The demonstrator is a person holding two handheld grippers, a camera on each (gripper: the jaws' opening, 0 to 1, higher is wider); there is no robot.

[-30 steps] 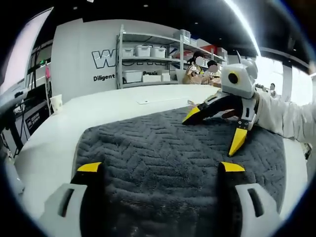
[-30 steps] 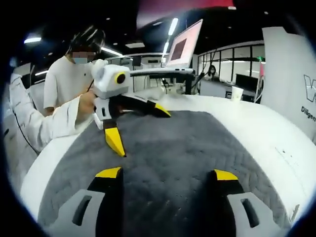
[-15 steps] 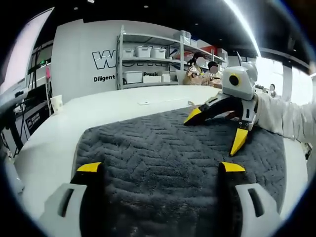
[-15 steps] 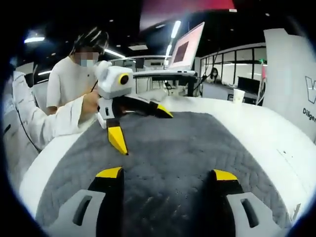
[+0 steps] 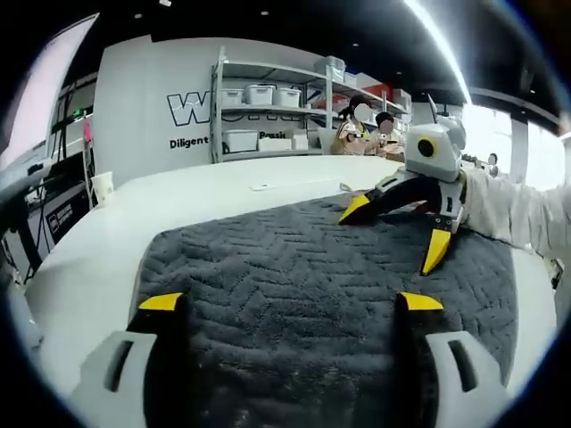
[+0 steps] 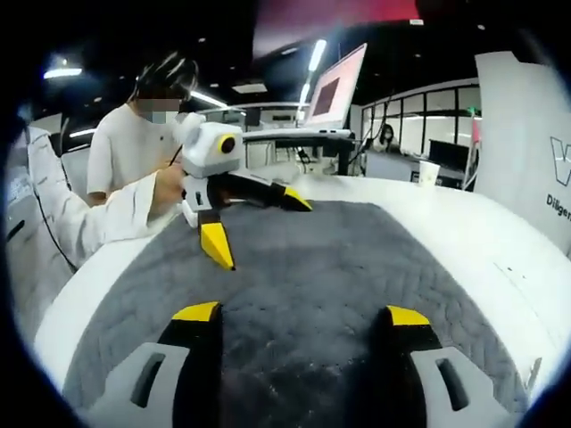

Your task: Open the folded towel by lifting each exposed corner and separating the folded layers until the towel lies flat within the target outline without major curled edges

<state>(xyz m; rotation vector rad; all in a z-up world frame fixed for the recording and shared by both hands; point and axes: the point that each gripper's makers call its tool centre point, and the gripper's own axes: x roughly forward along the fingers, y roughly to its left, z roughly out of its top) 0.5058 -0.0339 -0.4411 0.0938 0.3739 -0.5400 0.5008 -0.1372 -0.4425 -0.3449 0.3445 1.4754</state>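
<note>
1. A white table (image 5: 98,259) spreads across the lower half of both views.
2. A metal shelving unit (image 5: 268,107) with white bins stands at upper centre of the left gripper view, against a lettered white wall (image 5: 143,107).
3. A paper cup (image 5: 102,187) sits at mid-left.
4. A tilted monitor (image 6: 335,87) rises at upper centre of the right gripper view.
5. A second paper cup (image 6: 430,172) stands at mid-right.

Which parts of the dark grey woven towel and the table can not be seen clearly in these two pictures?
- Left gripper view: the near edge of the dark grey herringbone towel is cut off behind the left gripper.
- Right gripper view: its near edge is hidden by the right gripper.
- Both views: any outline on the white table is too faint to tell.
</note>
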